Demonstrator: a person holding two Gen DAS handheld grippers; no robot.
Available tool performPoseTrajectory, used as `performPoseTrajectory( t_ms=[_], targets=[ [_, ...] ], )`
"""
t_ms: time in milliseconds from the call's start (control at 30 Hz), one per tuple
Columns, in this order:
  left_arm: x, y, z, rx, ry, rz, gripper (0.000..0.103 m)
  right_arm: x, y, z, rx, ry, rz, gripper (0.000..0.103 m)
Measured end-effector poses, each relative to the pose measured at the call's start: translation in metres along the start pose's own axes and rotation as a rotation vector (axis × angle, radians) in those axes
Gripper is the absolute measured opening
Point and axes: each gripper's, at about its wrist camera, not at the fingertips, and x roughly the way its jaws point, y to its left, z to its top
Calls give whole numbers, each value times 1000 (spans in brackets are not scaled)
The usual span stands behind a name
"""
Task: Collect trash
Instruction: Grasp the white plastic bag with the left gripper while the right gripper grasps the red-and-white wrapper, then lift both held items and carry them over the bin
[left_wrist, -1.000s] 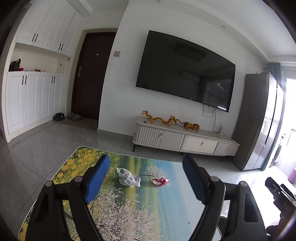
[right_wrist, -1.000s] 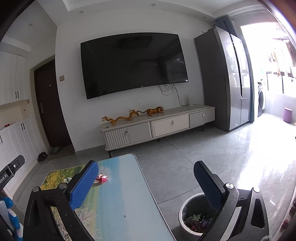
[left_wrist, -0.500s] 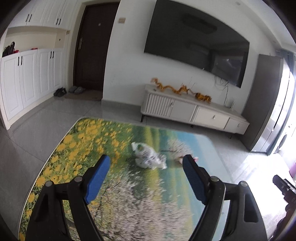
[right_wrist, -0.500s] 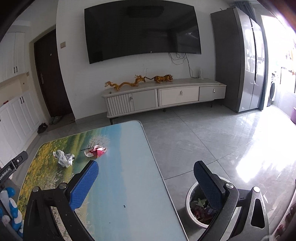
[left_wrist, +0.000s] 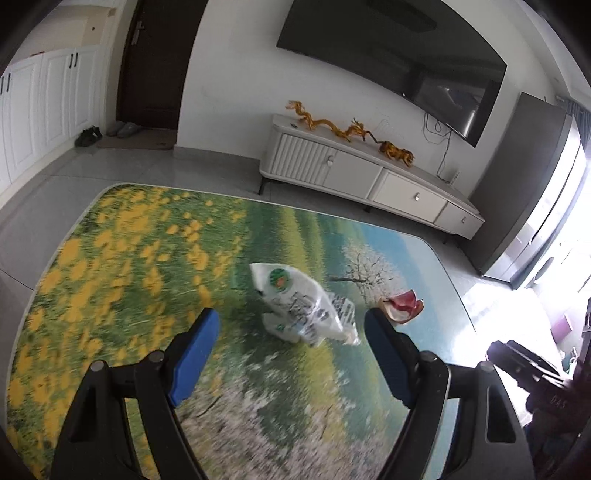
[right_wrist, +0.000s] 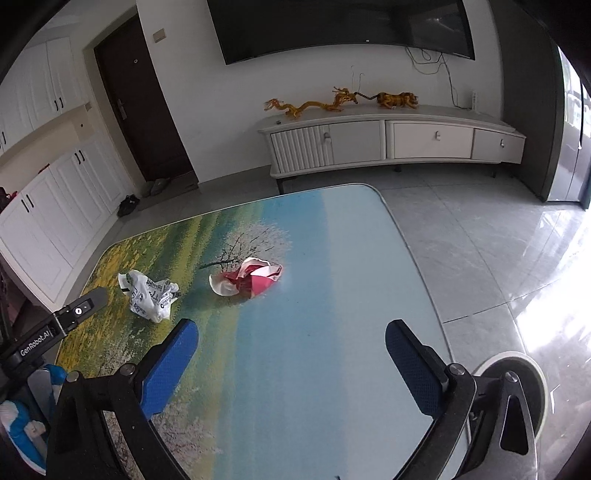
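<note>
A low counter (right_wrist: 332, 332) with a glossy printed landscape of yellow flowers, blossom trees and blue sky fills both views. At its right edge on the floor stands a round white-rimmed waste bin (right_wrist: 532, 363). A crumpled white printed plastic bag (left_wrist: 306, 306) lies mid-counter, directly ahead of the left hand-held gripper (left_wrist: 291, 343), jaws wide and empty. Just beside it lies a crumpled red-and-white wrapper (right_wrist: 247, 280), ahead of the right hand-held gripper (right_wrist: 291, 350), likewise wide and empty.

Crinkled plastic bag (left_wrist: 306, 310) and crumpled paper wrapper (right_wrist: 246, 281) lie on glossy printed tabletop (right_wrist: 332, 295).
</note>
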Motion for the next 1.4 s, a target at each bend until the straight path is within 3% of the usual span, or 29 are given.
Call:
performPoseTrajectory(
  t_ms=[167,300,600,800,933,1167,1400],
  targets=[
    [40,-11,6,3,49,15,80,32,-1,10,49,44,60,90],
    [61,-13,11,-2,73,31,80,51,-1,18,97,63,92,87],
    [84,-9,15,6,100,68,74,85,9,28,130,99,109,69],
    [79,-5,12,13,99,32,51,96,17,27,101,108,103,49],
    [72,-4,6,-4,97,9,40,92,22,21,64,95,104,43],
    [47,0,-6,-18,93,-24,33,67,21,8,51,74,123,32],
    [7,-9,-24,37,64,-57,32,33,20,-19,51,65,144,30]
  ],
)
